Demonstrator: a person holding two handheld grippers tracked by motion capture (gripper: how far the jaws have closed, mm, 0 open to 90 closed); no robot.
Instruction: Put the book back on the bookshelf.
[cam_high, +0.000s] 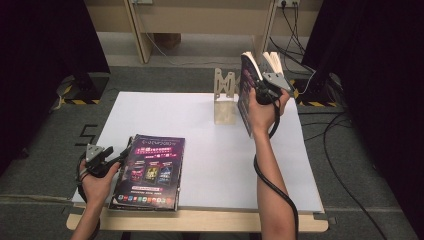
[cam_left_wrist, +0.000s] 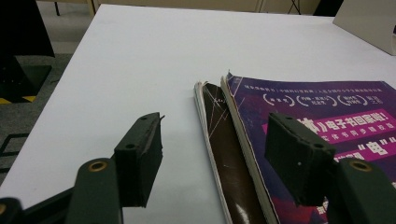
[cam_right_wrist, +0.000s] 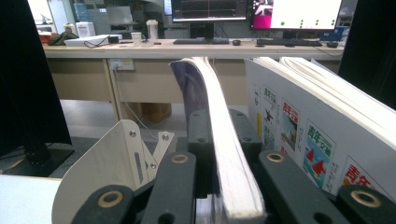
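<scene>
Right gripper (cam_right_wrist: 219, 186) clamped on thick upright magazine (cam_right_wrist: 219, 140); left gripper (cam_left_wrist: 215, 154) agape, empty.

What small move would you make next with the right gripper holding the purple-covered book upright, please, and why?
Probably ease the purple-covered book a little further toward the white book standing beside it, then set it down. The right gripper clamps it upright near the cream bookend, and in the right gripper view a gap separates the two books.

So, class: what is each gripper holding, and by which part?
The right gripper clamps a purple book upright by its lower page edge. The left gripper is open beside the books on the table, holding nothing.
</scene>
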